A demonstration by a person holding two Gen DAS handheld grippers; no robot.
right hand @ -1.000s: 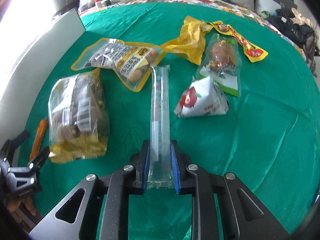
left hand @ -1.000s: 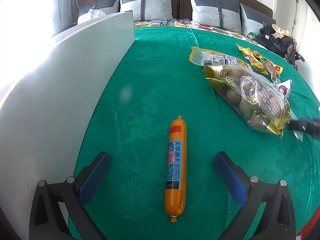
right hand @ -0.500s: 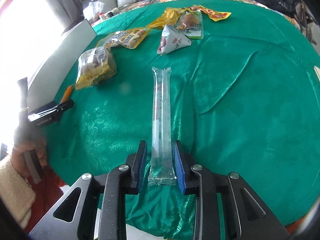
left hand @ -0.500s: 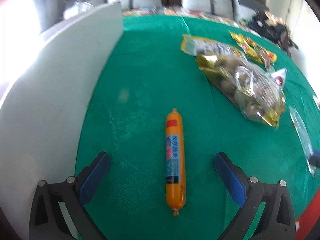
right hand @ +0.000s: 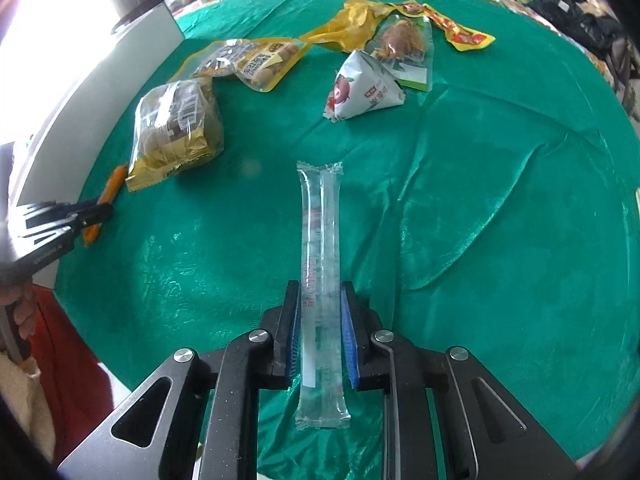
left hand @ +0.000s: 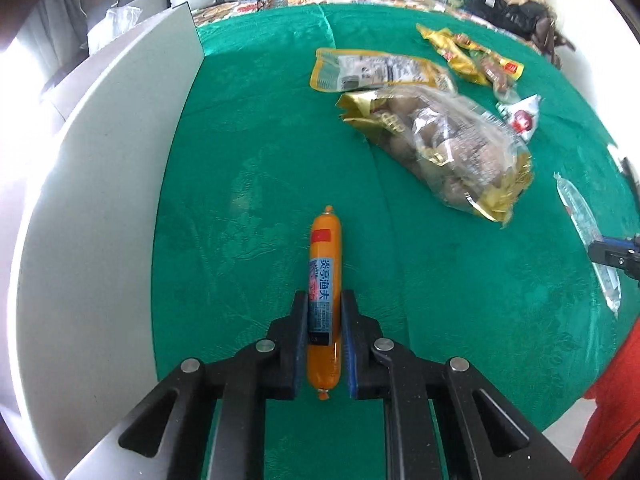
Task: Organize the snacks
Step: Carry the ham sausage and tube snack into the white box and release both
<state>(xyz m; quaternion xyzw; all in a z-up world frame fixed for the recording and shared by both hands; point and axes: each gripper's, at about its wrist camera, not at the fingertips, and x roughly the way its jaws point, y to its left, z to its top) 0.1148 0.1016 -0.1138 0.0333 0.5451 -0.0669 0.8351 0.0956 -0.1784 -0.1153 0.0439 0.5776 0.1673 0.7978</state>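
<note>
An orange sausage stick (left hand: 326,240) with a blue label lies lengthwise on the green cloth (left hand: 260,152). My left gripper (left hand: 324,300) is closing on its near half, and both blue pads press its sides. In the right wrist view that sausage (right hand: 113,182) and the left gripper (right hand: 86,216) show at the far left. A long clear tube packet (right hand: 320,208) points away from me. My right gripper (right hand: 320,292) is closing on its near end, pads against it. The left wrist view shows this packet (left hand: 576,208) and the right gripper (left hand: 612,252) at the right edge.
A white board (left hand: 100,200) stands along the cloth's left side. A clear bag of gold-wrapped snacks (left hand: 448,148), a yellow-edged pouch (left hand: 376,72), a white triangular packet (right hand: 364,88) and yellow wrappers (right hand: 360,24) lie further back. A person's red garment (right hand: 60,340) is at the near edge.
The left jaws, wide apart before, have shut on the orange sausage and lifted a little. The right gripper has carried the clear packet toward the near edge, away from the other snacks.
</note>
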